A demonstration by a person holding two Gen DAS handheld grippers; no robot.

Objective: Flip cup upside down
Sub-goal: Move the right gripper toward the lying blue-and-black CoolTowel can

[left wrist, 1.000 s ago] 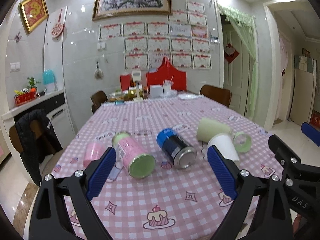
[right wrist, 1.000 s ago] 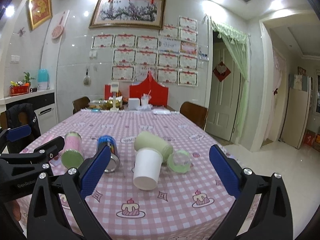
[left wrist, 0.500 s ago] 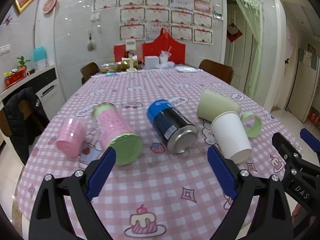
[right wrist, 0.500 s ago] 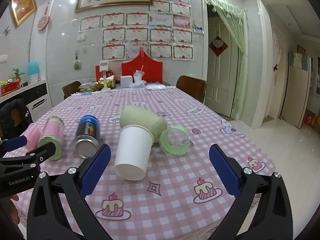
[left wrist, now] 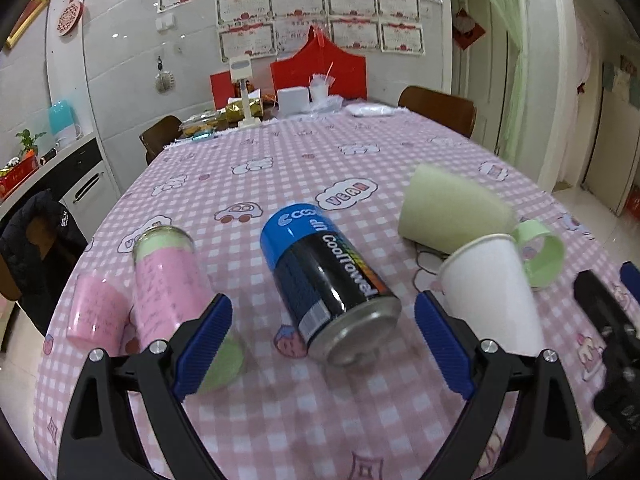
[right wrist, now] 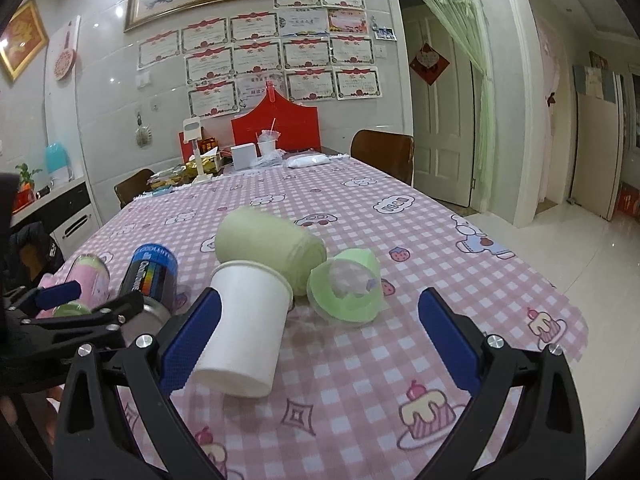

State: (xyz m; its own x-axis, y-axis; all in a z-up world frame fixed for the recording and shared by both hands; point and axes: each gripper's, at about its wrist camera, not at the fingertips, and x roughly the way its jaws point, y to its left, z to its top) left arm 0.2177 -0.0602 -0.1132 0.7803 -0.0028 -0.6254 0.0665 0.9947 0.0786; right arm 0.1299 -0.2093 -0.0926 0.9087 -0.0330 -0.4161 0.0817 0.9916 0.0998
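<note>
A white paper cup [right wrist: 242,330] lies on its side on the pink checked tablecloth, also in the left wrist view [left wrist: 494,292]. Behind it lie a pale green cup [right wrist: 268,246] [left wrist: 450,208] and a small green cup [right wrist: 346,288] [left wrist: 540,252]. A blue-black can [left wrist: 326,284] [right wrist: 150,276] lies between my left gripper's fingers. My left gripper [left wrist: 322,350] is open just in front of the can. My right gripper [right wrist: 320,340] is open, its left finger beside the white cup.
A pink-green tumbler [left wrist: 176,296] and a small pink cup [left wrist: 94,314] lie at the left. Boxes and dishes [left wrist: 294,98] crowd the table's far end. Chairs [left wrist: 438,110] stand around the table. The table edge [right wrist: 560,292] drops off at the right.
Both grippers moved forward and down toward the table. The can and the cups now look larger and closer. Nothing was grasped.
</note>
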